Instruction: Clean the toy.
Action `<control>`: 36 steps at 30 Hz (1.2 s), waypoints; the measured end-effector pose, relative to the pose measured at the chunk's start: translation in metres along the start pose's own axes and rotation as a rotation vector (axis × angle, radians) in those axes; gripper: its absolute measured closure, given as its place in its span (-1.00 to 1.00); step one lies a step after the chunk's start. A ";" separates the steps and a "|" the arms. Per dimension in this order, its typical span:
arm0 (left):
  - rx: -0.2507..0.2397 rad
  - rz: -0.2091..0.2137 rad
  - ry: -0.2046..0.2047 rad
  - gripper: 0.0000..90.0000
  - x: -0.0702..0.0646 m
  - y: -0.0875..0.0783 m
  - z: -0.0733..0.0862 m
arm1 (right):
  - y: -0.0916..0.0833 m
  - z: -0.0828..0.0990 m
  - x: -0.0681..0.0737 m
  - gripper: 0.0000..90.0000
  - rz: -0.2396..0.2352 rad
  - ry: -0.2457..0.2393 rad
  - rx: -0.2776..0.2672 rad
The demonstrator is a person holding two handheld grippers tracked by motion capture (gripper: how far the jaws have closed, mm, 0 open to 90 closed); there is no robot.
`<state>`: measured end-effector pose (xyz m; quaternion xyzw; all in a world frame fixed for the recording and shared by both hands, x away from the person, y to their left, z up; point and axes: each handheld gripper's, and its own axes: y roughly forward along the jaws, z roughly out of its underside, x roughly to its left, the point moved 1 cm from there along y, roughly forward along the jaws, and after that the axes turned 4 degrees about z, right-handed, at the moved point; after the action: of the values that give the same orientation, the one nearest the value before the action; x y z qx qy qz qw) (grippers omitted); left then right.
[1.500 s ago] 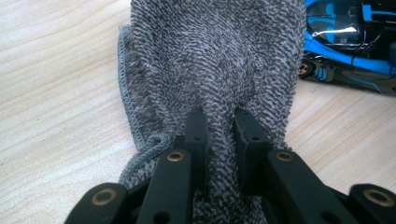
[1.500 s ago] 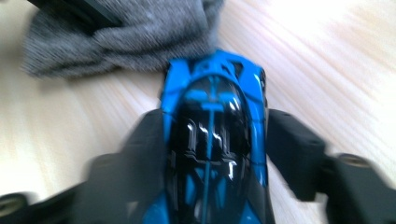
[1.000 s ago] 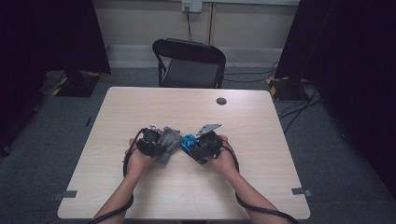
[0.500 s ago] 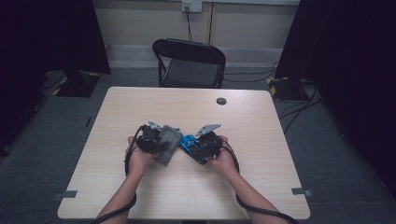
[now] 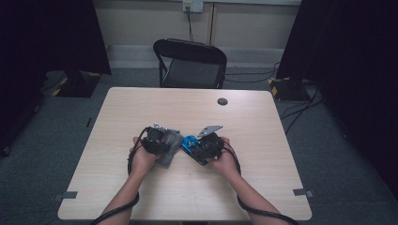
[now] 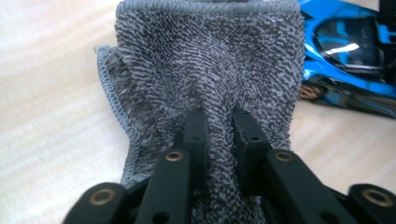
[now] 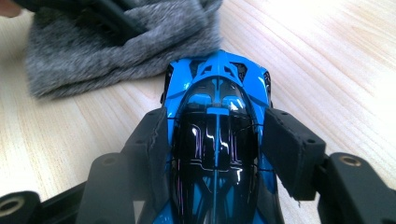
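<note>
The blue toy car [image 7: 217,140] is sitting near the middle of the desk [image 5: 141,197], a little toward the person's edge, with the right gripper [image 7: 217,154] clamping it by both flanks across the cabin. Just beside its end, the left gripper [image 6: 220,135] is pinching a fold of the grey cloth [image 6: 205,65], its jaws having just been closing on that fabric to a narrow gap. To wipe well, the right hand should probably be keeping the car steady and level while the cloth is being dragged lightly over the body, without bunching under the wheels.
</note>
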<state>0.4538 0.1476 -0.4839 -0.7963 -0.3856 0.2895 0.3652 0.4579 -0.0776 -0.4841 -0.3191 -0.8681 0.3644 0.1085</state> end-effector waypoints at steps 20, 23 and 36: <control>0.085 0.152 0.109 0.80 -0.063 -0.002 0.013 | 0.000 -0.001 0.001 -0.07 0.008 0.002 0.009; 0.085 0.159 0.117 0.80 -0.069 -0.002 0.015 | -0.001 0.000 0.001 -0.07 0.009 0.001 0.008; 0.111 0.231 0.190 0.80 -0.099 0.002 0.018 | 0.000 -0.001 0.001 -0.07 0.006 0.004 0.009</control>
<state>0.3878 0.0713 -0.4778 -0.8377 -0.2386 0.2738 0.4079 0.4573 -0.0771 -0.4834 -0.3221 -0.8652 0.3680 0.1108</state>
